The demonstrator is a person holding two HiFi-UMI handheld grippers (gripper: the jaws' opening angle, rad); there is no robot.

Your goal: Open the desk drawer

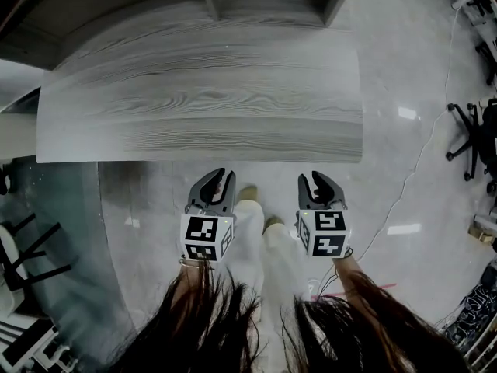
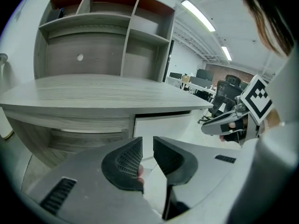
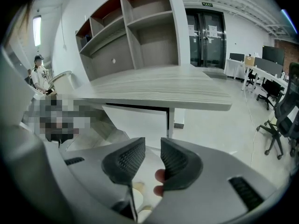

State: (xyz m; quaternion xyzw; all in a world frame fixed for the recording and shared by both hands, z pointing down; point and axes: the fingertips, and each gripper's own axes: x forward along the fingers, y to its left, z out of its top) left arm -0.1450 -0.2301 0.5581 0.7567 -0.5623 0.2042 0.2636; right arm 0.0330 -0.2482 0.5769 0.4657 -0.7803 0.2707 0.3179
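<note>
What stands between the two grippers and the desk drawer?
Nothing visible does. The left gripper and right gripper, both open and empty, face the white drawer front under the desktop, with only open space between.

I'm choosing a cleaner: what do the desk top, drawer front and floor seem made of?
Desk top: likely wood-look laminate, matte grey, streaky grain lines. Drawer front: smooth white panel, perhaps painted board; no grain shows. Floor: pale polished stone or tile; it reflects ceiling lights.
</note>
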